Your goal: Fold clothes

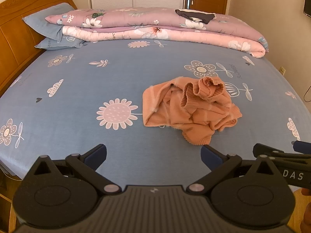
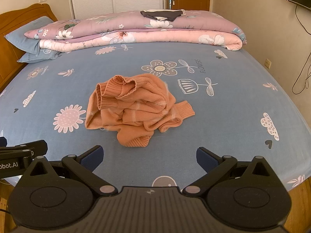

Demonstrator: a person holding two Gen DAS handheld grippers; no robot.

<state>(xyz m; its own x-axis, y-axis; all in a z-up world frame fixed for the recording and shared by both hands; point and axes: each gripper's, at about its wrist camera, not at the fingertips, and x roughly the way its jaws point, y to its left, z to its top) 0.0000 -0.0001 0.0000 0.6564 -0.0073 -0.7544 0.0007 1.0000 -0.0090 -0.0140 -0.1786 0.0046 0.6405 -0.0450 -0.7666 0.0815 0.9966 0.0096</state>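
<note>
An orange knitted sweater point(image 1: 191, 107) point(image 2: 136, 108) lies crumpled in a heap on the blue flowered bed sheet point(image 1: 97, 81) point(image 2: 233, 101), its ribbed cuffs and hem sticking out. My left gripper point(image 1: 153, 155) hovers over the near edge of the bed, open, with nothing between its fingers; the sweater is ahead and to its right. My right gripper point(image 2: 148, 156) is also open and empty, just short of the sweater's near hem. Each gripper shows at the edge of the other's view: the right one point(image 1: 285, 155) and the left one point(image 2: 21, 151).
A folded pink and lilac quilt point(image 1: 155, 29) point(image 2: 136, 31) lies across the far side of the bed with dark clothes point(image 1: 196, 15) point(image 2: 163, 14) on top. Blue pillows point(image 1: 48, 31) point(image 2: 29, 40) rest against the wooden headboard point(image 1: 17, 29) at the left. Wardrobe doors and a wooden door stand behind.
</note>
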